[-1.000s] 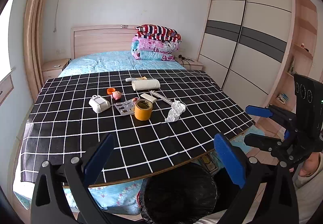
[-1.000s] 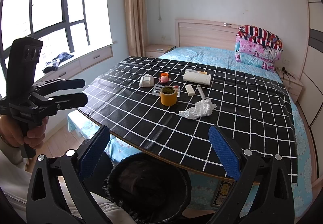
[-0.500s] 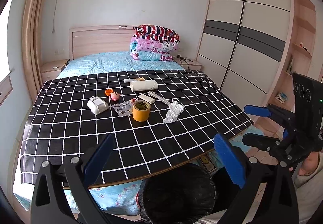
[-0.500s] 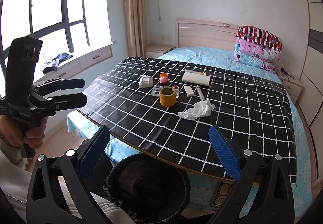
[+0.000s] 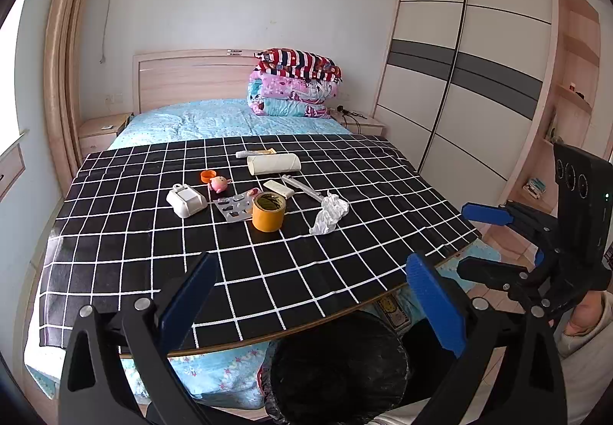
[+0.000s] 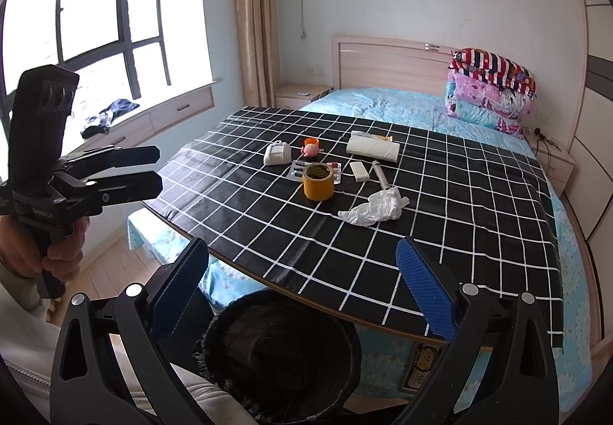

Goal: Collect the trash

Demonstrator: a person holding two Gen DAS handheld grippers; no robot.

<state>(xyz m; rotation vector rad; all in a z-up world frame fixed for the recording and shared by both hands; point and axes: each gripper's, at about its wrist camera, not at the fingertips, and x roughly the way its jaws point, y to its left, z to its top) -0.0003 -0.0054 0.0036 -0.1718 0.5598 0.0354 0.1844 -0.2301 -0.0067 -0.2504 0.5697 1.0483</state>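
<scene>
While the black-and-white checked desk (image 5: 126,241) carried a yellow tape roll (image 5: 268,211) and, just beside it, a crumpled white tissue (image 5: 329,213), the black-lined trash bin (image 6: 281,360) sat below its near edge, both the left gripper (image 5: 314,306) and right gripper (image 6: 302,291) with jaws wide apart and empty.

— Contents of the black bin (image 6: 281,352)? Too dark inside to tell; near rim cut off by the bottom edge, sides hidden behind the right gripper (image 6: 302,291).

— Same from the left wrist: bin (image 5: 341,363) partly masked by the left gripper (image 5: 312,298).

— Blister sheet (image 5: 233,208)? Half covered by the tape roll (image 5: 268,211); pills too small to count.

— Small items on the wardrobe shelves (image 5: 574,88)? Too small to name.
</scene>
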